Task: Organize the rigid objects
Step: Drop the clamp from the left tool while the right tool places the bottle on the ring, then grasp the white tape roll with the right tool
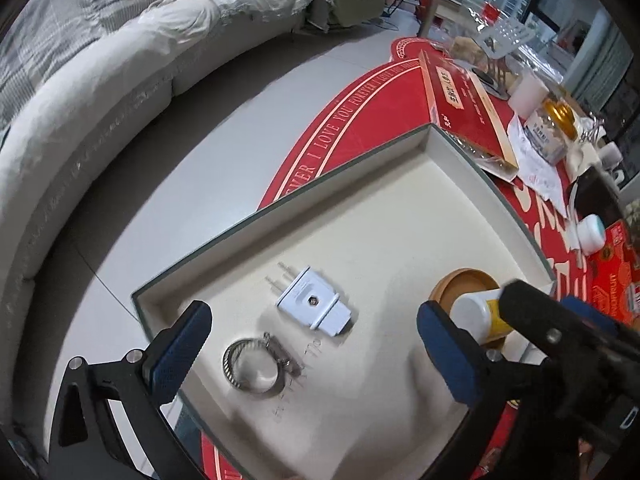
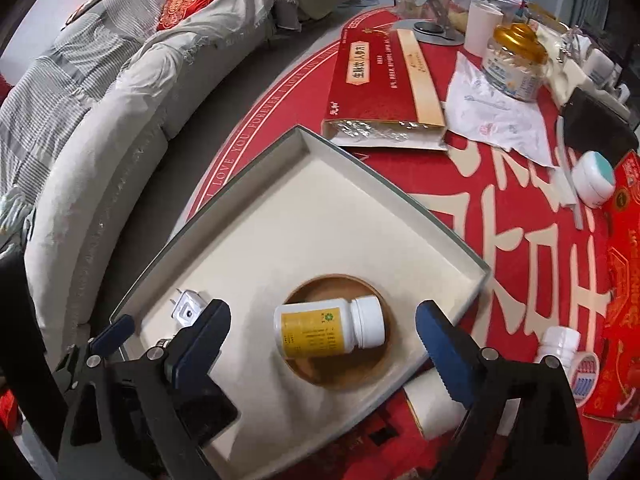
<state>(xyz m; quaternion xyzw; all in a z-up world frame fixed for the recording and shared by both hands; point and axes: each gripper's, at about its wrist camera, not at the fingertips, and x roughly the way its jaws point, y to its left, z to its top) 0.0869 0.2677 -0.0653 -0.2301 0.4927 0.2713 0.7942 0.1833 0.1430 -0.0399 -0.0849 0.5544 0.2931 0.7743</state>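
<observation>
Holding both wide: my left hand-held gripper (image 1: pixel 314 344) flanks the hose clamp (image 1: pixel 256 368), my right hand-held gripper (image 2: pixel 324 348) the pill bottle (image 2: pixel 328 330), nothing gripped.

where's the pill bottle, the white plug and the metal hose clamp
pill bottle (image 2: pixel 316 332), right wrist view, on its yellow label
white plug (image 1: pixel 314 306), left wrist view, on its body
metal hose clamp (image 1: pixel 250 370), left wrist view, on its band

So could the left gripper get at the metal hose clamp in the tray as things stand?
Probably yes. The left gripper is open, and the hose clamp lies flat on the tray floor between its fingers, uncovered, apart from the white plug.
</observation>
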